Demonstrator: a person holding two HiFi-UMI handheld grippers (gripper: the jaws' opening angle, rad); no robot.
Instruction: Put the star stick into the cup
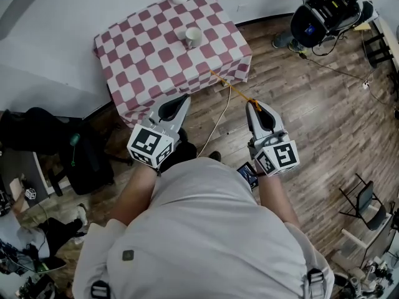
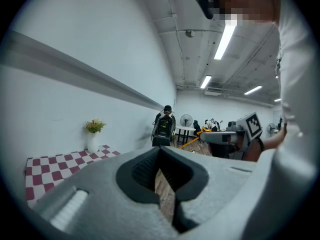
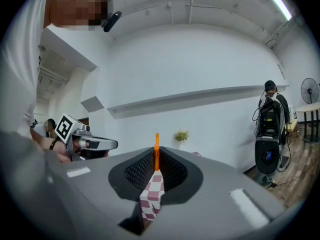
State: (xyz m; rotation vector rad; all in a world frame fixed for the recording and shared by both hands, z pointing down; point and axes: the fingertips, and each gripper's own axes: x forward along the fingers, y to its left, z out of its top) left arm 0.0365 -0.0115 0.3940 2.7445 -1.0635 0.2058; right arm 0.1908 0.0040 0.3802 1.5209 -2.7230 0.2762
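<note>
Right tool (image 1: 254,106) was clamped on the stick (image 1: 232,87), whose long axis ran from the jaws far and left, its free end pointing at the table's (image 1: 143,61) near edge. The cup (image 1: 193,37) stood upright on the table, farther left beyond that tip, well apart. Left tool (image 1: 182,98), jaws together and empty, hovered beside it.

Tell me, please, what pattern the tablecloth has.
Red-and-white checked tablecloth; head view shows it best.
</note>
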